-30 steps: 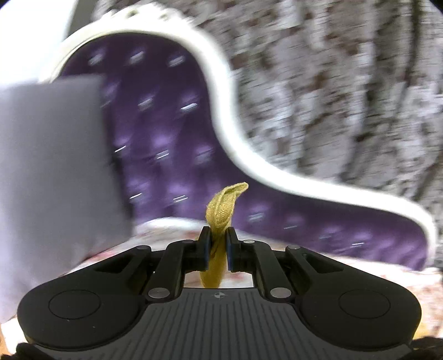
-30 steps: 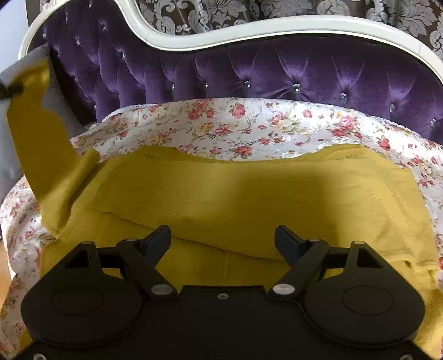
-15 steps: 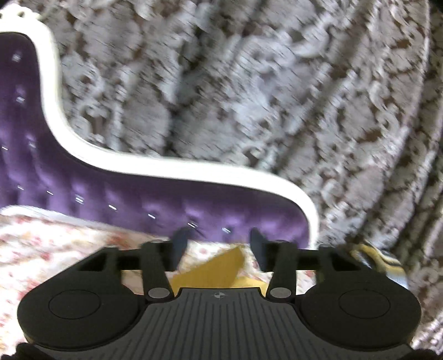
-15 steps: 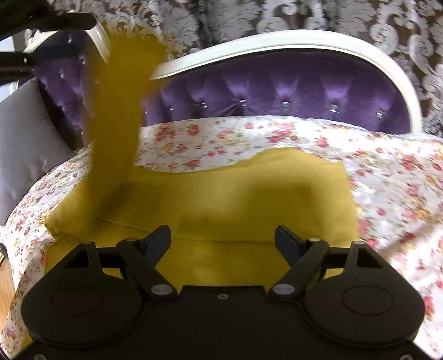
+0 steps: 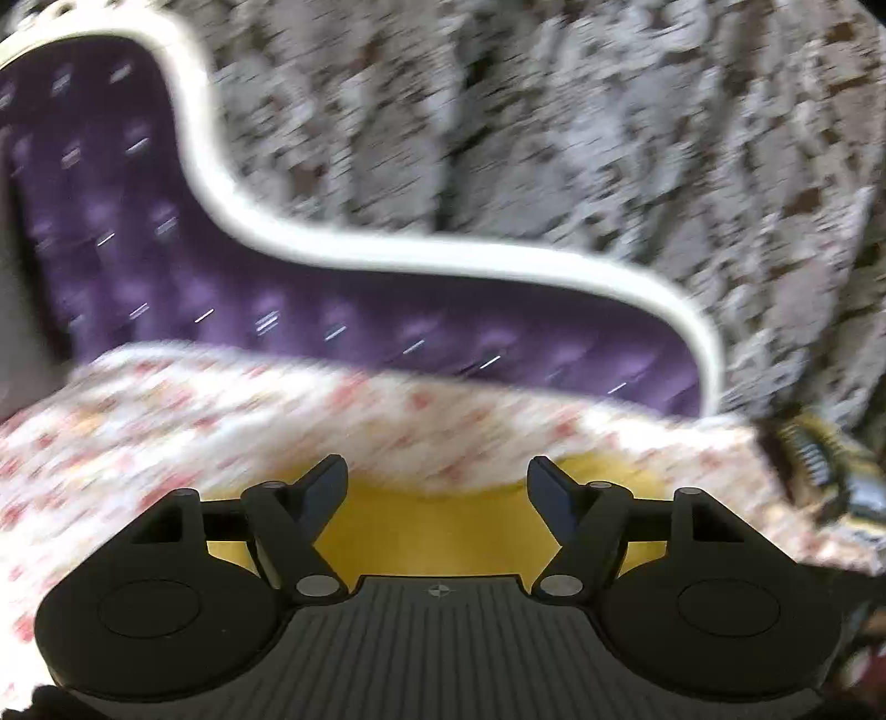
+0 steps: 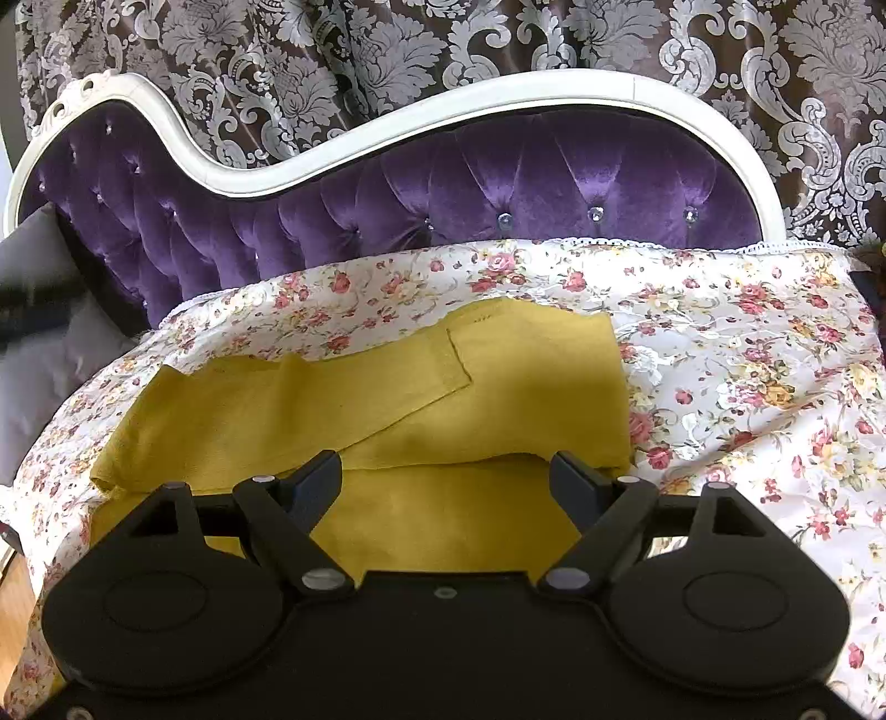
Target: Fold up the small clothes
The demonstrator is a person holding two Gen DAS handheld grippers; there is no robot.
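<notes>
A mustard-yellow garment lies on the floral sheet of a sofa, with its sleeve folded across the body toward the right. My right gripper is open and empty, hovering over the garment's near part. My left gripper is open and empty, with a patch of the yellow garment visible just below and between its fingers. The left wrist view is motion-blurred.
A purple tufted sofa back with a white curved frame rises behind the sheet. Patterned curtains hang behind. A grey cushion sits at the left end. The floral sheet also shows in the left wrist view.
My left gripper held the yellow sleeve one second ago, carried it across and released it. The sleeve now lies folded over the garment. The right gripper stayed open.
</notes>
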